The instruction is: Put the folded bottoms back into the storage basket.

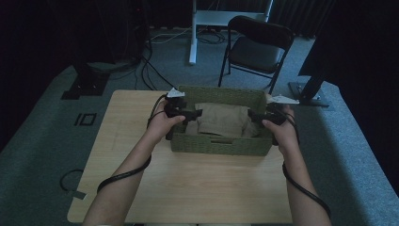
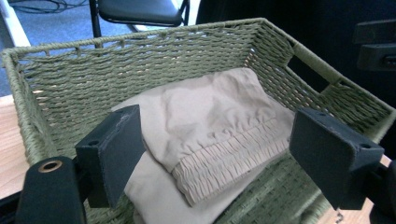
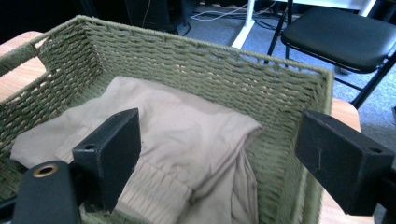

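A green woven basket (image 1: 219, 145) stands at the far middle of the wooden table (image 1: 188, 188). A folded beige garment (image 1: 221, 120) with an elastic hem lies inside it. My left gripper (image 1: 194, 113) reaches in over the basket's left end, and my right gripper (image 1: 252, 115) reaches in over its right end. In the left gripper view, the left gripper (image 2: 222, 156) is open above the garment (image 2: 210, 107), with the basket wall (image 2: 140, 60) behind. In the right gripper view, the right gripper (image 3: 224, 154) is open above the garment (image 3: 187, 126), its right jaw by the basket wall (image 3: 308, 140).
A black folding chair (image 1: 256, 47) stands on the carpet behind the table, and a white desk leg (image 1: 193, 33) stands to its left. Black stand bases and cables lie on the floor at both sides. Bare tabletop lies in front of and left of the basket.
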The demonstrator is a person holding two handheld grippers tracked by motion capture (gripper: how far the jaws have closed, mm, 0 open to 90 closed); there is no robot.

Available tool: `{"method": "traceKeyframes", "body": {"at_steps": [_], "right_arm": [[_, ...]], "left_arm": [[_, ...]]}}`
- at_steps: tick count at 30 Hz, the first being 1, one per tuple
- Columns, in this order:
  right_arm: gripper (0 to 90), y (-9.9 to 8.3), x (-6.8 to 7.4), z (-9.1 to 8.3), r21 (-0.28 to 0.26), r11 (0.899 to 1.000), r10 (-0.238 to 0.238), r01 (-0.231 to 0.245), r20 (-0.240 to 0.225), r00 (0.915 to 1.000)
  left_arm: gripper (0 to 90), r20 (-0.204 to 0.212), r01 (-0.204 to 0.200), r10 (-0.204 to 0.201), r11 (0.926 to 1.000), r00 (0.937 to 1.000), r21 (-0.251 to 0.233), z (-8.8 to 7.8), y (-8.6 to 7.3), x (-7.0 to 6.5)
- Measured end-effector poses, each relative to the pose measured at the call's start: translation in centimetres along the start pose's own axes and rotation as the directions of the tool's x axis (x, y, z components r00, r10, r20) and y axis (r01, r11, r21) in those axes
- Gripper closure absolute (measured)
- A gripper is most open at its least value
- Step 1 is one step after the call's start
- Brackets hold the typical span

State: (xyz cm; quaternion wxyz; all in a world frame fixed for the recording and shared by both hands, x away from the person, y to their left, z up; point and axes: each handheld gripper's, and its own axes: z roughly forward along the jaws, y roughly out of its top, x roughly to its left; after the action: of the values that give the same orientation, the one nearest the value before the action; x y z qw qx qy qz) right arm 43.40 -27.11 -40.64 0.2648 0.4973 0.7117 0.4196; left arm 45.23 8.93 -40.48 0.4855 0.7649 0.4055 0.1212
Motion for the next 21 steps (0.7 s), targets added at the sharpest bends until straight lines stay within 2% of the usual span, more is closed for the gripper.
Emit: {"method": "traceKeyframes", "body": {"at_steps": [3, 6, 10, 12, 14, 21], "right_arm": [[14.2, -0.5, -0.1, -0.7, 0.0, 1.0, 0.007, -0.007, -0.001, 1.0], [14.2, -0.8, 0.0, -1.2, -0.006, 1.0, -0.005, 0.005, -0.004, 1.0], [14.2, -1.5, 0.0, -2.5, -0.017, 1.0, -0.023, 0.023, 0.006, 0.9997], [14.2, -2.0, -0.1, -3.0, -0.014, 1.0, -0.012, 0.012, 0.001, 0.9999], [14.9, -2.6, -0.1, -3.5, -0.013, 1.0, 0.009, -0.009, -0.005, 0.9999], [14.9, -4.8, 0.2, -4.7, -0.006, 1.0, -0.014, 0.014, -0.011, 0.9998]], "left_arm": [[18.7, 0.008, -0.006, 0.006, 1.0, 0.9999, 0.001, -0.9, -0.3, -0.3], [18.7, -0.003, -0.013, 0.013, 0.9999, 0.9999, -0.009, -1.5, -0.5, -0.6], [18.6, -0.003, -0.021, 0.021, 0.9997, 0.9998, -0.012, -2.8, -1.4, -1.0], [18.6, 0.002, -0.009, 0.009, 0.9997, 1.0, -0.023, -3.3, -1.9, -1.2], [18.6, 0.007, -0.015, 0.015, 0.9996, 0.9999, -0.024, -3.8, -2.5, -1.4], [18.3, 0.003, -0.024, 0.024, 0.9993, 0.9997, -0.027, -5.0, -4.5, -1.7]]}}
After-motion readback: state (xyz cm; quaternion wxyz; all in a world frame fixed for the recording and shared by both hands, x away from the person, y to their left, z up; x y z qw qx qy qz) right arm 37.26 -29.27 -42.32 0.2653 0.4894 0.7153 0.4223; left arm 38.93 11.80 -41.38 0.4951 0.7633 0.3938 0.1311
